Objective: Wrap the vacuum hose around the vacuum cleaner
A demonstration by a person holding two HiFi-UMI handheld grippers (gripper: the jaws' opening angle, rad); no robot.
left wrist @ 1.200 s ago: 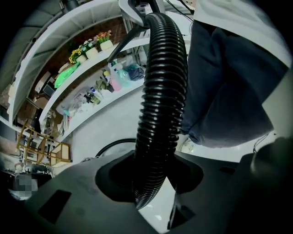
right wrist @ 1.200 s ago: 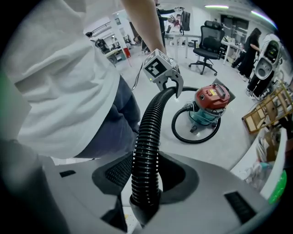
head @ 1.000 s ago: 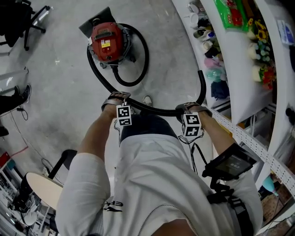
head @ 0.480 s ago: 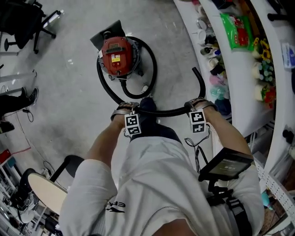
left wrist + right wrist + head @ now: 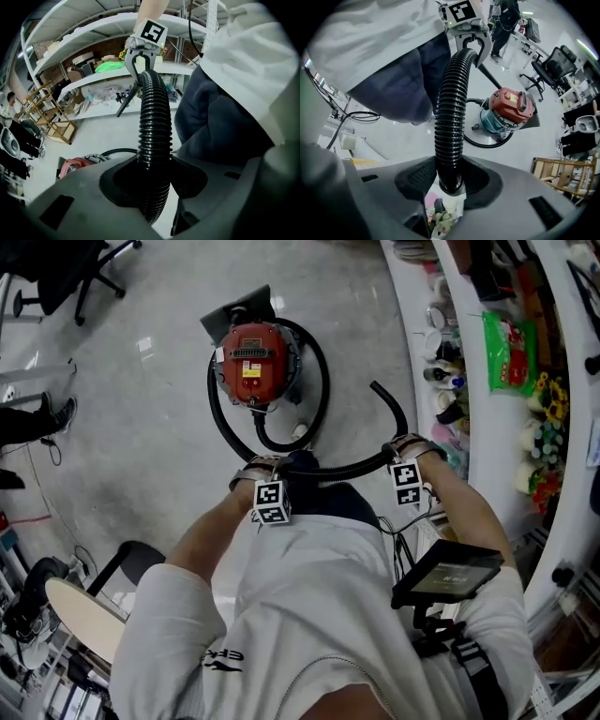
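The red vacuum cleaner (image 5: 253, 362) stands on the concrete floor ahead of me. Its black ribbed hose (image 5: 323, 399) loops round its right side. The hose then runs to my left gripper (image 5: 263, 467), across my body to my right gripper (image 5: 405, 442), and curls up to a free end (image 5: 377, 388). Both grippers are shut on the hose. In the left gripper view the hose (image 5: 153, 126) passes between the jaws toward the right gripper (image 5: 143, 54). The right gripper view shows the hose (image 5: 450, 122), the left gripper (image 5: 469, 44) and the vacuum cleaner (image 5: 509, 110).
White curved shelves (image 5: 487, 427) with bottles and packets run along the right. An office chair (image 5: 89, 268) stands at the upper left, and a round stool (image 5: 80, 615) at the lower left. A person's shoes (image 5: 52, 418) show at the left edge. A wooden rack (image 5: 555, 176) stands beyond the vacuum cleaner.
I have stepped closer to the vacuum cleaner with both grippers still on the hose. The hose's free end has swung left, nearer the vacuum cleaner, and away from the shelves.
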